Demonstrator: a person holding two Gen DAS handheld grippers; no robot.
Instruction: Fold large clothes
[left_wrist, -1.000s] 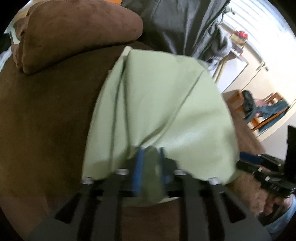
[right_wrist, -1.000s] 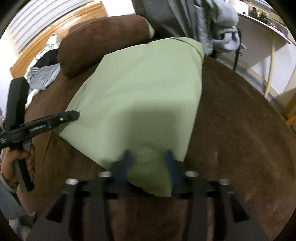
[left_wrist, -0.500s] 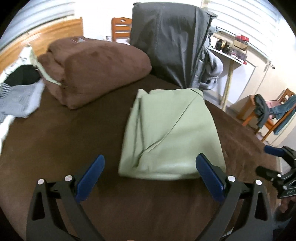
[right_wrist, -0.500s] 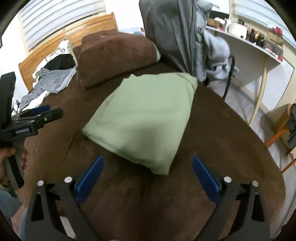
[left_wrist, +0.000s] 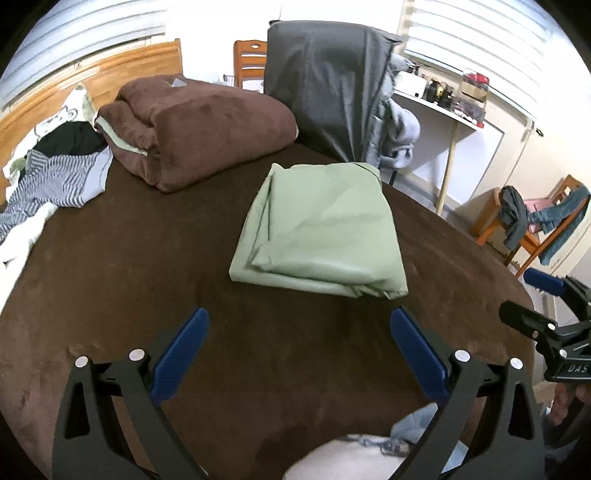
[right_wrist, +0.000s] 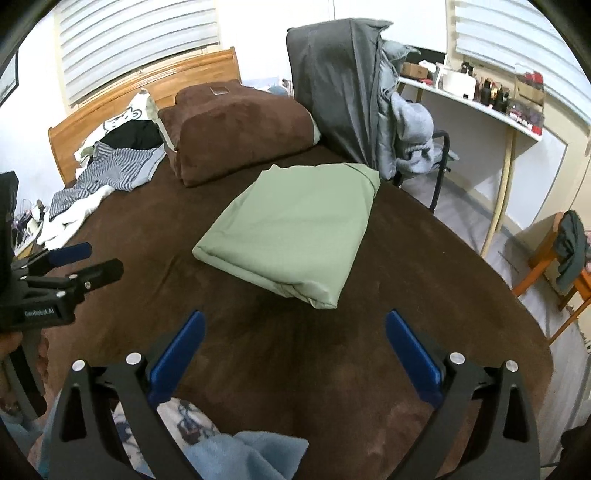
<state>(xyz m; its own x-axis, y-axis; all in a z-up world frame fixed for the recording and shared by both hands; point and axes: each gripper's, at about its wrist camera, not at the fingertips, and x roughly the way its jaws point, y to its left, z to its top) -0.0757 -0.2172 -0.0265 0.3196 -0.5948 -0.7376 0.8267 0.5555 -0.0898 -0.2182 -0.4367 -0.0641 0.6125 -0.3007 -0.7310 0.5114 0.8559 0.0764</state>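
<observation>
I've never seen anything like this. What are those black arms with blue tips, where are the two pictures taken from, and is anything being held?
No robot here: a person holds a two-finger clamp in each hand, each carrying a forward-looking camera. One picture looks along the left gripper, the other along the right gripper. The blue pieces are the fingertips. Both grippers are open and hold nothing. Ahead, on the brown bed cover, lies a folded green cloth; behind it is a folded brown blanket.

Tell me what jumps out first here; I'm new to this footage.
A folded pale green cloth lies mid-bed on the brown bedspread, untouched by either gripper. Behind it sits a folded brown blanket, with striped clothes heaped to the left. Up close, the left gripper spreads its blue fingers wide.
</observation>
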